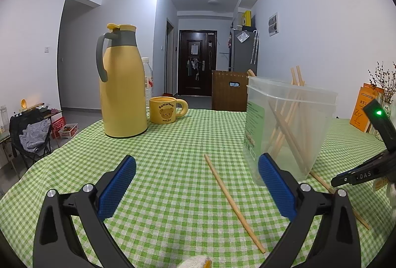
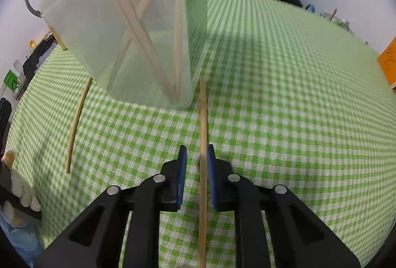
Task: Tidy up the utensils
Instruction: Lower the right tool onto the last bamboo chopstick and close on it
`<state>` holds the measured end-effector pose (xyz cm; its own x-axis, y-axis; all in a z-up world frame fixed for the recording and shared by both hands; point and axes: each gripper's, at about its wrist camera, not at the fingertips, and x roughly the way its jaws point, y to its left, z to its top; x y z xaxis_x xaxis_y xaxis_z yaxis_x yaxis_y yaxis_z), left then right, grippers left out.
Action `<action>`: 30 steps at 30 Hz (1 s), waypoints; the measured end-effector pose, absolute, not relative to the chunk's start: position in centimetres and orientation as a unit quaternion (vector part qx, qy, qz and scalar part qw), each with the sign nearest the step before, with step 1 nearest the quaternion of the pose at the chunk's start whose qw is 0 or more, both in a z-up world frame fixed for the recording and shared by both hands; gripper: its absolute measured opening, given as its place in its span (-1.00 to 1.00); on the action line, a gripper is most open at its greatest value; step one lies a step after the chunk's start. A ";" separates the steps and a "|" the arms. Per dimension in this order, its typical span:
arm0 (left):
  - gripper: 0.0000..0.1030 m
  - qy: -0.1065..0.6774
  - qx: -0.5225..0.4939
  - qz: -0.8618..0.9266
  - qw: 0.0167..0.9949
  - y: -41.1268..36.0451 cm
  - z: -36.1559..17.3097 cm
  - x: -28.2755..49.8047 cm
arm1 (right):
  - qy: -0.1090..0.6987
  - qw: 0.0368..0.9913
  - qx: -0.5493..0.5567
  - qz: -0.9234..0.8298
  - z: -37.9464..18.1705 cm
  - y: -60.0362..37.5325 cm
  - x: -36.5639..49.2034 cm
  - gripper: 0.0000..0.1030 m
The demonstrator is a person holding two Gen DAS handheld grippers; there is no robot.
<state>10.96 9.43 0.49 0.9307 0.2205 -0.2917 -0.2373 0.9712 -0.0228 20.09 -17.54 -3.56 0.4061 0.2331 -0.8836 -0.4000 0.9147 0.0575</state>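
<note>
Chopsticks (image 1: 287,124) stood leaning and crossed inside a clear tub (image 1: 319,104) on the green-checked tabletop (image 1: 173,144). Two more lay loose on the cloth. One chopstick (image 1: 232,201) lay between the left gripper's (image 1: 196,182) blue pads (image 1: 116,186), which stood wide apart and touched nothing; that gripper pointed nearly level across the tabletop toward a yellow jug (image 1: 123,84) and a yellow mug (image 1: 164,109) well beyond it.

The second chopstick (image 2: 203,169) lay just right of the tub's base and ran toward the camera, straight through the right gripper (image 2: 196,154). This gripper tilted steeply down at the cloth, its jaws drawn in to a narrow gap with the stick between them. The stick sat against the right pad (image 2: 211,169), while a sliver of cloth showed between it and the left pad, so the pads did not look clamped on it from both sides. The view was motion-blurred, so whether the stick was off the cloth I could not tell. In the right wrist view the other loose stick lay left of the tub.
</note>
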 end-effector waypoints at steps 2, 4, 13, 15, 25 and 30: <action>0.86 0.144 -0.028 0.115 0.982 9.4 0.5 10.9 | 0.518 0.828 -0.092 0.192 -3.4 -17.3 20.4 -0.78; 0.86 0.144 -0.027 0.114 0.983 9.4 0.5 10.9 | 0.535 0.816 -0.099 0.196 -3.6 -16.9 20.7 -0.78; 0.86 0.143 -0.027 0.110 0.983 9.2 0.5 10.9 | 0.573 0.785 -0.149 0.183 -5.9 -15.7 20.6 -0.85; 0.86 0.143 -0.026 0.109 0.983 9.2 0.5 10.9 | 0.577 0.783 -0.149 0.181 -6.1 -15.5 20.6 -0.85; 0.86 0.143 -0.027 0.109 0.983 9.2 0.5 10.9 | 0.600 0.769 -0.140 0.171 -6.1 -15.4 23.1 -0.87; 0.86 0.144 -0.028 0.108 0.983 9.2 0.5 10.9 | 0.596 0.776 -0.129 0.164 -5.9 -15.4 23.2 -0.87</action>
